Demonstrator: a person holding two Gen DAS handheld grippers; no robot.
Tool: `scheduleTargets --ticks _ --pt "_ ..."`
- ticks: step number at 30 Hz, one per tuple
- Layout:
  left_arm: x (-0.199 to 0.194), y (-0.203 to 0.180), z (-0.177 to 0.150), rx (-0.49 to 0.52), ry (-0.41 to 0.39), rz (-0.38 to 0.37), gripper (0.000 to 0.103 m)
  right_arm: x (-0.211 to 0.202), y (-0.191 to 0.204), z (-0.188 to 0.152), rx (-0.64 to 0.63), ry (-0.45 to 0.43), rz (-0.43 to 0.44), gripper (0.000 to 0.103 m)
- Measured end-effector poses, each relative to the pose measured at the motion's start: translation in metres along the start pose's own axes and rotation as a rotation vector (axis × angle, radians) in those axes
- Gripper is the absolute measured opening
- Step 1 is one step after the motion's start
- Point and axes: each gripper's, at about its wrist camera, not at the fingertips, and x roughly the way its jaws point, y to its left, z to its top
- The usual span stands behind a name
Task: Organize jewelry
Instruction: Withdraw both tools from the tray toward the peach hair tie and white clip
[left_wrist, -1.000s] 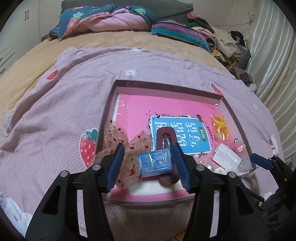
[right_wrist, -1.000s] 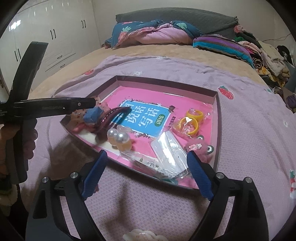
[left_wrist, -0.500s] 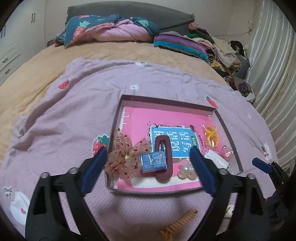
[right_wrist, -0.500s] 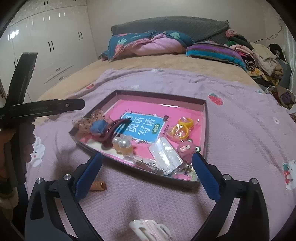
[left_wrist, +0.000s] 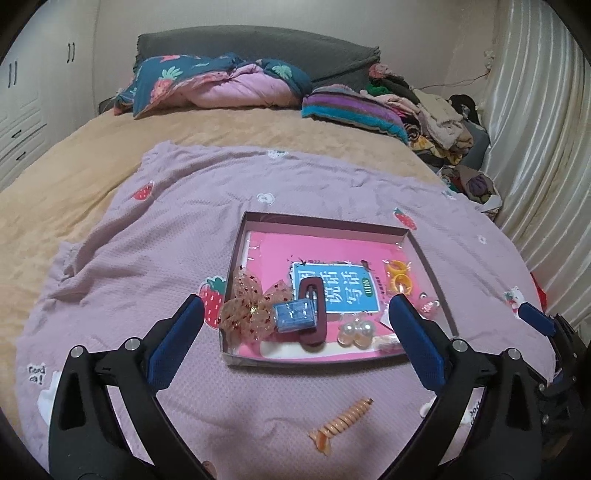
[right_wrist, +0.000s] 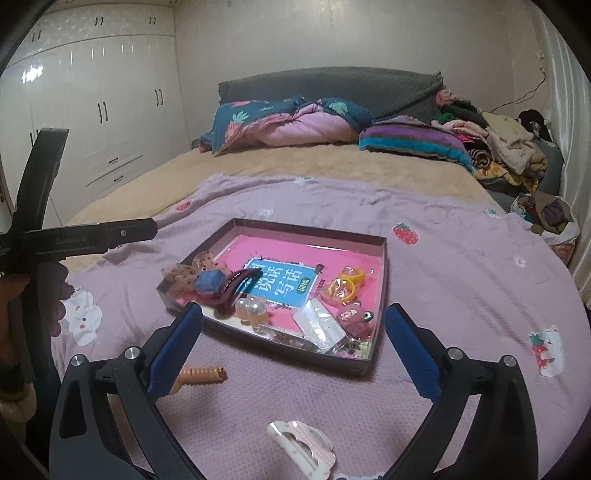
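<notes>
Spread over the bed, a lilac blanket (left_wrist: 155, 258) is serving as the work surface, with a shallow box (left_wrist: 325, 221) sitting on it to collect the pieces. Inside are lying a bow (left_wrist: 251, 310), a blue clip (left_wrist: 294, 316), pearls (left_wrist: 354, 332) and yellow rings (left_wrist: 398, 277). Both the left gripper (left_wrist: 293, 339) and the right gripper (right_wrist: 293, 341) are hanging released and empty above the blanket, likely because a coil tie (left_wrist: 341, 424) and a white claw clip (right_wrist: 303, 443) are lying outside the box, awaiting pickup.
</notes>
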Motion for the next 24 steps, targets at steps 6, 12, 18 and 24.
scheduleTargets --ticks 6,12,18,24 --pt "-0.016 -0.006 -0.007 0.017 -0.017 -0.015 0.093 -0.015 -0.002 -0.007 0.014 -0.003 -0.014 0.099" --pt "-0.024 -0.011 -0.020 0.028 -0.016 -0.033 0.093 -0.025 -0.005 -0.015 0.024 0.003 -0.025 0.099" --pt "-0.021 -0.017 -0.039 0.052 0.009 -0.038 0.093 -0.032 -0.007 -0.027 0.016 0.024 -0.055 0.099" --pt "-0.015 -0.021 -0.059 0.076 0.046 -0.044 0.093 -0.034 -0.012 -0.042 0.019 0.056 -0.073 0.099"
